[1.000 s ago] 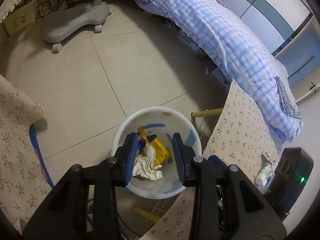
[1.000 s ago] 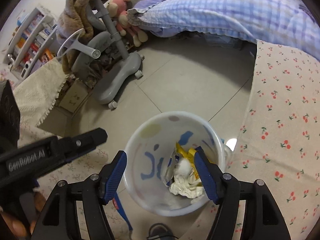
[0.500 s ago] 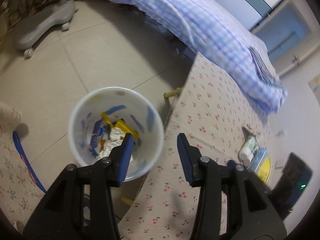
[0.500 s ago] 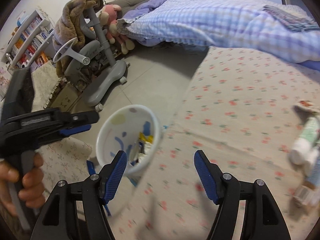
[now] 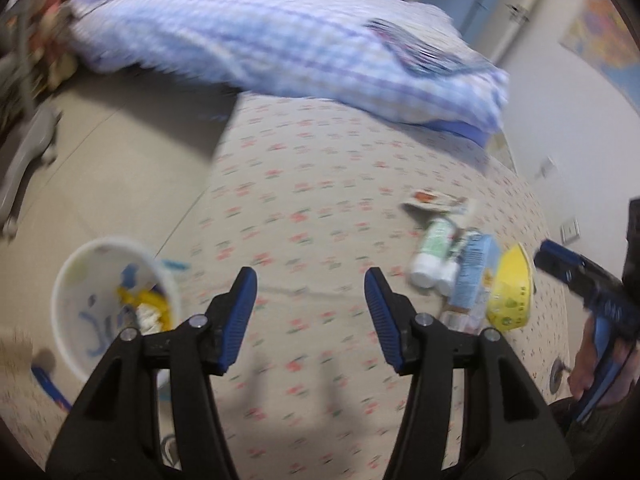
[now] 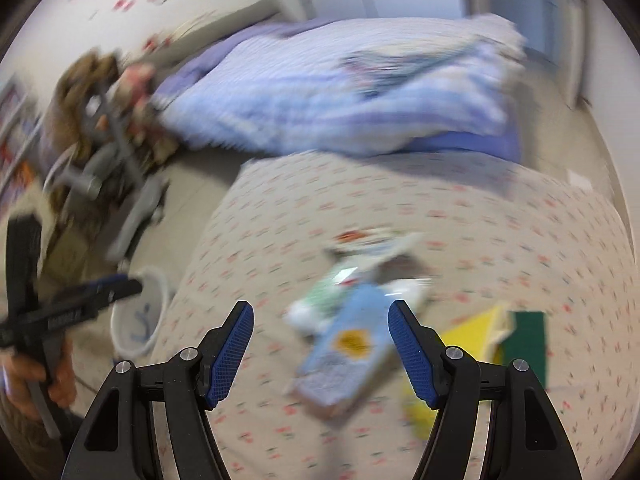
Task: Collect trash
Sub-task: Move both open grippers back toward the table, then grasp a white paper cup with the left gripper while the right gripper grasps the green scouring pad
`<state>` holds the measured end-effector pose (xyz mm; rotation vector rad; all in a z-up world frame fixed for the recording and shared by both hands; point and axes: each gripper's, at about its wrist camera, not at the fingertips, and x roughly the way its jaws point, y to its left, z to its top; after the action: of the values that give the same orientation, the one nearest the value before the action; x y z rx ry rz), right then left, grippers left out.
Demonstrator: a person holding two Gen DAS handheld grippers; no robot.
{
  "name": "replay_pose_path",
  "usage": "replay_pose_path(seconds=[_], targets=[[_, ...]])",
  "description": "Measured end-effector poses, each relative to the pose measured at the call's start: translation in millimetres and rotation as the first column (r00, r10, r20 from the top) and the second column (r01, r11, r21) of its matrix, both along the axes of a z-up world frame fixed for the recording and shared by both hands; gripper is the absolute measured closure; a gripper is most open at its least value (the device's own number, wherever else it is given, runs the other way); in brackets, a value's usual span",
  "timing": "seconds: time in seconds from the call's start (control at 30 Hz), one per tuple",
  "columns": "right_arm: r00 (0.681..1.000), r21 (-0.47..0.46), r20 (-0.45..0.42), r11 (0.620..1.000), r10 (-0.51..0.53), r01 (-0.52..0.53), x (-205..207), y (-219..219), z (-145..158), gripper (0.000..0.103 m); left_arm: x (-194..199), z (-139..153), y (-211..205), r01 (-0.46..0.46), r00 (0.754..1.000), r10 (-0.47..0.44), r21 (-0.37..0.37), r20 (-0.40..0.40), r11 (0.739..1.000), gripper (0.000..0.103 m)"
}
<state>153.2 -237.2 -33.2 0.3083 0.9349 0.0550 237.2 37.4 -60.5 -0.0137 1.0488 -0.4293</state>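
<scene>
Left gripper (image 5: 310, 314) spread over floral tablecloth (image 5: 320, 184), right gripper (image 6: 320, 344) spread – blue carton (image 6: 344, 356) between its fingers, untouched – white bin (image 5: 100, 304) far left.

Left gripper (image 5: 310, 312): two matte black angular arms with triangular cut-outs, silver round screws at the joints, ribbed blue pads (image 5: 239, 316) on the inner faces. Right gripper (image 6: 320, 354): same black frame, silver screws, blue cross-hatched pads (image 6: 230, 350). From the right wrist view, at nine o'clock, the left unit's black body carries blurred white lettering and a blue strip; a bare-skinned hand (image 6: 44, 376) grips its handle.
</scene>
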Motion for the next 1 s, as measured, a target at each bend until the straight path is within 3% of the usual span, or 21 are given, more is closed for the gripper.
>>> replay_pose_path(seconds=[0.17, 0.3, 0.4, 0.63, 0.7, 0.87, 1.0], targets=[[0.985, 0.126, -0.082, 0.979, -0.151, 0.161, 5, -60, -23, 0.032, 5, -2, -66, 0.110, 0.993, -0.111, 0.029, 0.028, 0.993, 0.046], [0.968, 0.188, -0.127, 0.953, -0.217, 0.238, 7, -84, -29, 0.032, 10, -11, -124, 0.210, 0.974, -0.219, 0.132, 0.059, 0.969, 0.046], [0.951, 0.208, -0.155, 0.932, -0.267, 0.296, 4, -100, -32, 0.032, 20, -17, -150, 0.246, 0.965, -0.257, 0.164, 0.050, 0.955, 0.045], [0.919, 0.259, -0.199, 0.885, -0.342, 0.386, -12, -123, -36, 0.032, 43, -33, -180, 0.205, 0.974, -0.208, -0.038, -0.092, 0.978, 0.045], [0.920, 0.278, -0.198, 0.881, -0.337, 0.382, -15, -124, -35, 0.032, 38, -31, -193, 0.226, 0.970, -0.228, -0.035, -0.083, 0.974, 0.045], [0.925, 0.294, -0.183, 0.880, -0.332, 0.374, -20, -122, -31, 0.032, 24, -38, -240, 0.322, 0.946, -0.323, 0.160, -0.015, 0.933, 0.042], [0.917, 0.279, -0.208, 0.877, -0.341, 0.390, -23, -128, -38, 0.032, 29, -53, -249, 0.295, 0.953, -0.302, 0.262, -0.014, 0.919, 0.042]])
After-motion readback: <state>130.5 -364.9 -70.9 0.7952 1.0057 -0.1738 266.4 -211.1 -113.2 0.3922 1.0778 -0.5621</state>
